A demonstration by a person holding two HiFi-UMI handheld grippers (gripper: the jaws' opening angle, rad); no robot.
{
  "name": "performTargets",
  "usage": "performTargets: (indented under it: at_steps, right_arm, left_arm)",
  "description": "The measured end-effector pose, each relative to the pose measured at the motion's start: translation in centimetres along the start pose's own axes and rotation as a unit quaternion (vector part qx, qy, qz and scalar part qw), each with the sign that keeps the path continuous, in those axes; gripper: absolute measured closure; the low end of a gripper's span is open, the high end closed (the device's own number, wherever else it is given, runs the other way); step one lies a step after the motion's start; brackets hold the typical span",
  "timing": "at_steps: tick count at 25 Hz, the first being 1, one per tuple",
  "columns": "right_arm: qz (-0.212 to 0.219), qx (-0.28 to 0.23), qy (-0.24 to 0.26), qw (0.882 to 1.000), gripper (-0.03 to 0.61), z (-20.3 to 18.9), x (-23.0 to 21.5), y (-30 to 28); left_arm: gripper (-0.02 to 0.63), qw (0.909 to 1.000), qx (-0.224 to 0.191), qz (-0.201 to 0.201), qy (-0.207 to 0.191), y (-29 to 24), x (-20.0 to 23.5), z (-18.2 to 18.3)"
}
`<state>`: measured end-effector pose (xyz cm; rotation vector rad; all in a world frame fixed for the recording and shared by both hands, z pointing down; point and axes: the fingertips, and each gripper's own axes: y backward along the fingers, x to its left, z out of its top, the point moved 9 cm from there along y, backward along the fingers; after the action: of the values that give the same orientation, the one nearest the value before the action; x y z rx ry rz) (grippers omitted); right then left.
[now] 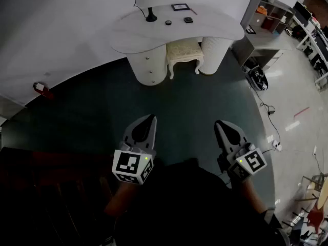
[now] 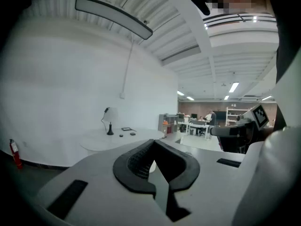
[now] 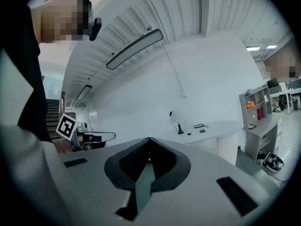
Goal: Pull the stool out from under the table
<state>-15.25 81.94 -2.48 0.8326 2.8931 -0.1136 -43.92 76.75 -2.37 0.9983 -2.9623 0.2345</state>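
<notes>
While the cream upholstered stool [image 1: 183,53] is sitting tucked under the white curved table [image 1: 225,31], between its drawer pedestal [image 1: 148,65] and its ribbed round pedestal [image 1: 212,53], neither gripper is touching it. The tabletop is carrying a black desk lamp [image 1: 150,15], a dark-framed picture [image 1: 180,7] and two small dark items too small to identify. The table is standing against the white wall, at the far edge of a dark green carpet [image 1: 92,111]. The left gripper [image 1: 151,118] and the right gripper [image 1: 219,123] are hovering side by side over the near carpet, well apart from the stool and both pointing toward the table. Each gripper view is showing its jaws clenched together, tips meeting, with nothing between them. A grey shelf unit [image 1: 266,17] is standing to the right of the table, and a red fire extinguisher [image 1: 41,89] is sitting by the wall at left.
</notes>
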Motion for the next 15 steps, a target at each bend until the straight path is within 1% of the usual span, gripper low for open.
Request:
performTargets:
  at_steps: [6, 8, 11, 15]
  right_arm:
    - [0.004, 0.002, 0.002, 1.0, 0.561, 0.5, -0.4, 0.2]
    - [0.003, 0.001, 0.015, 1.0, 0.561, 0.5, -0.7, 0.7]
    - [0.009, -0.003, 0.039, 0.999, 0.561, 0.7, -1.4, 2.3]
    - [0.021, -0.016, 0.038, 0.999, 0.561, 1.0, -3.6, 5.0]
  left_arm:
    - [0.601, 0.9999, 0.013, -0.009, -0.003, -0.6, -0.7, 0.2]
    - [0.601, 0.9997, 0.019, -0.011, -0.004, -1.1, -1.3, -0.1]
    - [0.601, 0.9997, 0.023, -0.009, -0.004, -2.1, -2.9, -0.3]
    - [0.601, 0.9998, 0.02, -0.002, 0.0, -3.7, -5.6, 0.0]
